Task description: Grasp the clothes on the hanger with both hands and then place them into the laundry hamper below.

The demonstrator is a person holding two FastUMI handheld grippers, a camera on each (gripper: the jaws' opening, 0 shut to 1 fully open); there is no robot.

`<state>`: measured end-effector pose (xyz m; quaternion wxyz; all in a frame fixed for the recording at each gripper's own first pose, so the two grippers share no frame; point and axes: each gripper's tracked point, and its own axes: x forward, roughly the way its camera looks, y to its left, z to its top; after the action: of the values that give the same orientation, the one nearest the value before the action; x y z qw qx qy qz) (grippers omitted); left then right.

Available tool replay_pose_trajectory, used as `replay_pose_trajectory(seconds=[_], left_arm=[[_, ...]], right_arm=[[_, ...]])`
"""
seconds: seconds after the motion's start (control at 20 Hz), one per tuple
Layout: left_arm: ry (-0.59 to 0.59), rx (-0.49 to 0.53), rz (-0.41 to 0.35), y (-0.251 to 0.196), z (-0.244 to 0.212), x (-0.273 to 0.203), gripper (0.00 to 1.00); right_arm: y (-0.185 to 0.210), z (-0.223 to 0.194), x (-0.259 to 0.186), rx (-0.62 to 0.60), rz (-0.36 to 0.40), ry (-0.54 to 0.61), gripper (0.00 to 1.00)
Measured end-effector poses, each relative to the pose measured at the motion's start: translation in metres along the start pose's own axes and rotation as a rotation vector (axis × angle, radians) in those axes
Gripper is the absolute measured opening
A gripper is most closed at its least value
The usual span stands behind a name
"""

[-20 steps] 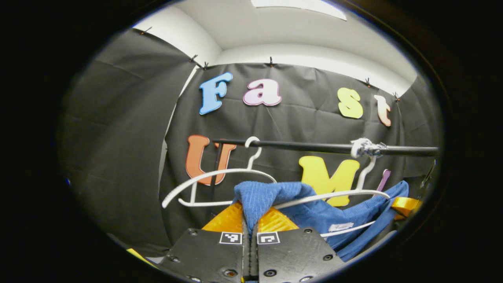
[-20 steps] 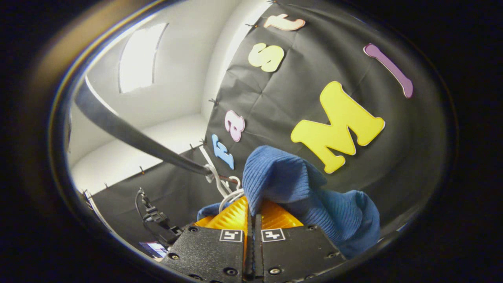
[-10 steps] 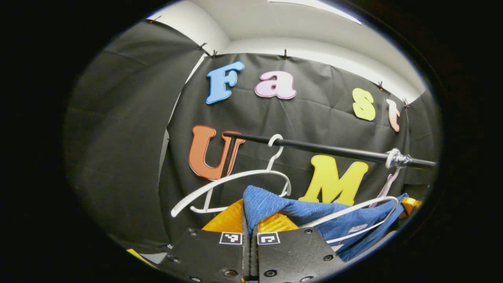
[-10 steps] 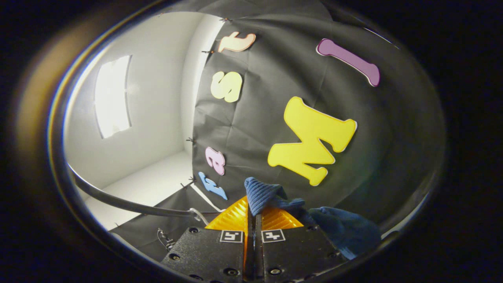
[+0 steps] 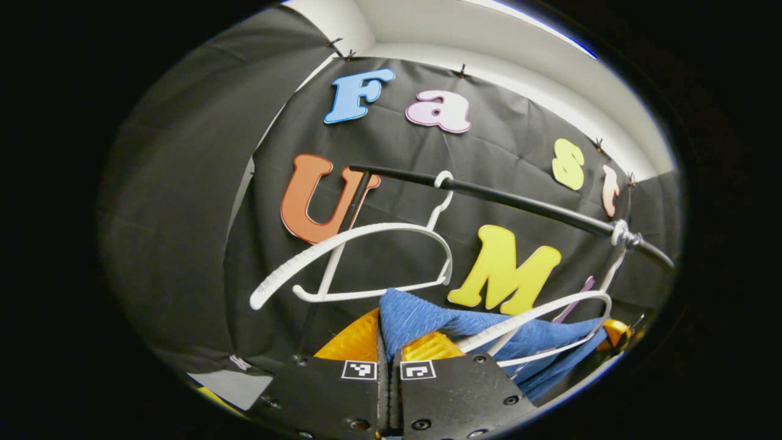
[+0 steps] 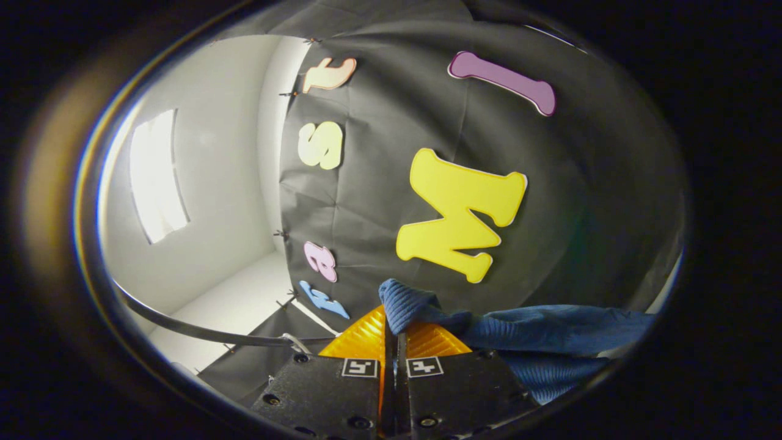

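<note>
Under the black rail (image 5: 507, 198), left gripper view: two white hangers. The empty hanger (image 5: 360, 256) hooks near the rail's left end; the second hanger (image 5: 550, 308) hooks farther right, with the blue garment (image 5: 427, 315) draped against its lower bars. One garment, two grippers. Left gripper (image 5: 388, 342): fingers pressed together, pinching a fold of the blue cloth. Right gripper (image 6: 393, 327), in the right gripper view: likewise clamped on a bunched corner of the garment (image 6: 550, 330), which stretches away rightward. One ceiling light panel (image 6: 156, 174) is seen at the left.
</note>
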<state>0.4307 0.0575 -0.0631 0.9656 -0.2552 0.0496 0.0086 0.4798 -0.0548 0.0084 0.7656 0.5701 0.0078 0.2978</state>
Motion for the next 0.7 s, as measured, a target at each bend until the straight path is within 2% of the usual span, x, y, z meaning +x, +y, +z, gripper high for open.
replay_pose_trajectory(seconds=[0.05, 0.1, 0.15, 0.3, 0.35, 0.45, 0.5, 0.6, 0.65, 0.7], left_arm=[[0.011, -0.042, -0.017, 0.0, -0.002, 0.002, 0.0], [0.027, -0.063, -0.023, 0.002, -0.007, 0.003, 0.04], [0.047, -0.087, -0.036, 0.003, -0.016, 0.004, 0.0], [0.058, -0.132, -0.058, 0.006, -0.026, 0.003, 0.01], [0.069, -0.15, -0.064, 0.005, -0.03, 0.004, 0.04], [0.108, -0.155, -0.067, 0.003, -0.046, 0.002, 0.04], [0.137, -0.126, -0.052, 0.006, -0.058, 0.004, 0.0], [0.176, -0.08, -0.02, 0.015, -0.081, 0.004, 0.0], [0.194, -0.085, -0.007, 0.019, -0.089, -0.001, 0.05], [0.211, -0.101, 0.01, 0.026, -0.097, -0.007, 0.0]], right_arm=[[-0.002, -0.001, 0.001, 0.005, -0.001, 0.005, 0.04], [-0.003, -0.001, 0.001, 0.015, -0.002, 0.007, 0.04], [-0.005, -0.001, -0.001, 0.028, 0.003, 0.005, 0.04], [-0.014, 0.002, -0.001, 0.072, -0.002, -0.008, 0.04], [-0.021, 0.003, -0.003, 0.085, -0.011, -0.013, 0.04], [-0.044, 0.007, -0.005, 0.117, -0.085, -0.028, 0.04], [-0.058, 0.001, -0.008, 0.131, -0.118, -0.014, 0.04], [-0.074, -0.013, -0.01, 0.126, -0.157, 0.01, 0.04], [-0.082, -0.019, -0.018, 0.121, -0.176, 0.017, 0.04], [-0.087, -0.023, -0.023, 0.125, -0.19, 0.026, 0.04]])
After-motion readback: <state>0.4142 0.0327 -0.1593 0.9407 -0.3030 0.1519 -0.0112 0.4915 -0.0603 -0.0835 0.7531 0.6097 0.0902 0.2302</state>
